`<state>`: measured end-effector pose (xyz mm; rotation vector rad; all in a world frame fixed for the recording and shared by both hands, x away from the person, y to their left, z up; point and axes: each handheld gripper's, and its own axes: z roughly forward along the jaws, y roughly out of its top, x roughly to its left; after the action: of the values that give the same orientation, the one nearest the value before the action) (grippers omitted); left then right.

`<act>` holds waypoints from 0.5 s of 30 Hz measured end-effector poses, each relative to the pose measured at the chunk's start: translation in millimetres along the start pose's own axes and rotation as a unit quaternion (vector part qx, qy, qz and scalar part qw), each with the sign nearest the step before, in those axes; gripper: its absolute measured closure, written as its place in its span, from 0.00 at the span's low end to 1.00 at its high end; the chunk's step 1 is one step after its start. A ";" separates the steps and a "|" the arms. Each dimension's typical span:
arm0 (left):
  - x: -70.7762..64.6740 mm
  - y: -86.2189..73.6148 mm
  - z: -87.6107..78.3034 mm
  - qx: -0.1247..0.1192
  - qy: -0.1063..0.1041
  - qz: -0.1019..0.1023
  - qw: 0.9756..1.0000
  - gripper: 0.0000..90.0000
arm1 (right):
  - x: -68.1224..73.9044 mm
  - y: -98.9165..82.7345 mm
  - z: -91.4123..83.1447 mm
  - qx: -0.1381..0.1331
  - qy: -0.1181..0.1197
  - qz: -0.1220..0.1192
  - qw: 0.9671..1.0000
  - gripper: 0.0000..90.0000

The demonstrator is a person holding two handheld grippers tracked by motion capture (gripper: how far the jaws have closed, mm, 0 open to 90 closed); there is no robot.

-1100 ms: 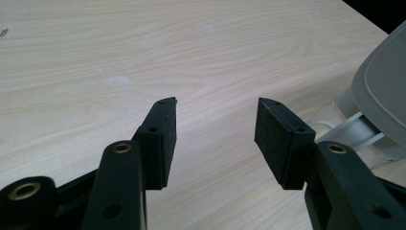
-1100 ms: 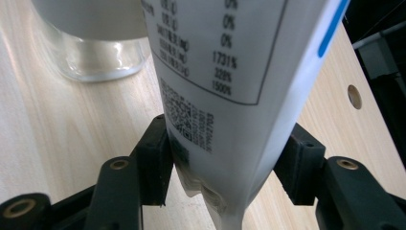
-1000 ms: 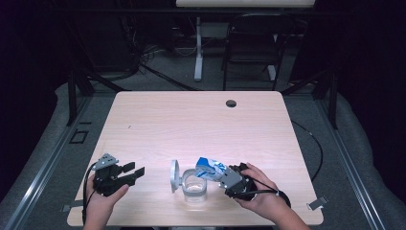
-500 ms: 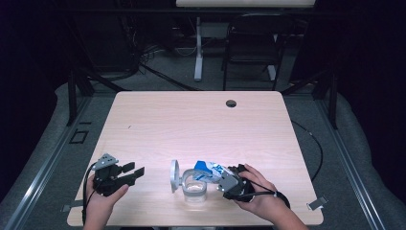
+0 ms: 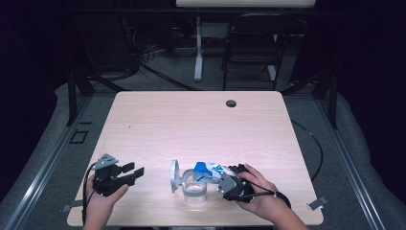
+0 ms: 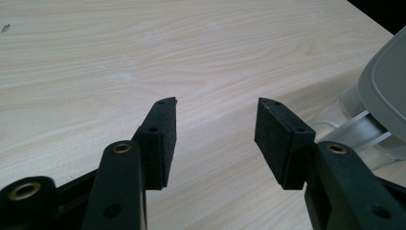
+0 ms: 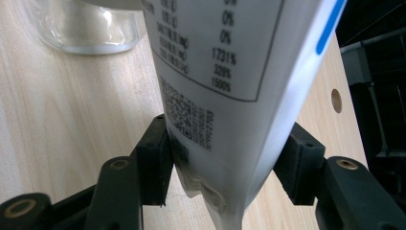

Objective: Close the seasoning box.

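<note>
A clear glass jar [image 5: 195,190] stands near the table's front edge, its grey hinged lid [image 5: 174,175] swung up on its left side. My right gripper [image 5: 221,178] is shut on the bottom end of a white and blue printed packet [image 5: 208,169], which tilts over the jar's mouth. In the right gripper view the packet [image 7: 225,72] fills the gap between the jaws of the gripper [image 7: 225,163], with the jar [image 7: 86,28] beyond it. My left gripper [image 5: 134,170] rests open to the left of the jar. Its jaws [image 6: 215,127] hold nothing, and the lid [image 6: 388,91] is at the right.
The light wooden table [image 5: 191,124] has a dark cable hole [image 5: 231,103] near its far edge. A chair [image 5: 249,52] and a desk leg [image 5: 197,48] stand on the floor beyond the table. A cable [image 5: 311,139] runs off the table's right side.
</note>
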<state>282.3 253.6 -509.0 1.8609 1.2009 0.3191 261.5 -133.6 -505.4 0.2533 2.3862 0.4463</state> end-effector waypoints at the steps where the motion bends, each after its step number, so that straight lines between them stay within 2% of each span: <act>1: -0.2 -0.1 0.3 -0.001 0.001 -0.001 1.000 0.55 | 0.2 0.2 -0.1 0.001 -0.004 -0.004 1.000 0.51; 4: 0.0 -0.4 0.5 0.000 0.000 -0.002 1.000 0.55 | 0.5 0.7 -0.1 0.003 0.000 -0.005 1.000 0.51; 11: 0.6 -0.7 0.8 0.000 0.001 0.000 1.000 0.55 | -0.2 2.5 -0.1 0.013 -0.010 -0.014 1.000 0.51; 15: 2.4 -1.2 0.5 0.001 0.001 -0.003 1.000 0.55 | -0.2 2.7 0.6 0.010 -0.011 -0.018 1.000 0.51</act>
<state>283.1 255.5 -510.8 1.8594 1.2077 0.3164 262.2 -131.0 -504.7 0.2239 2.3700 0.4015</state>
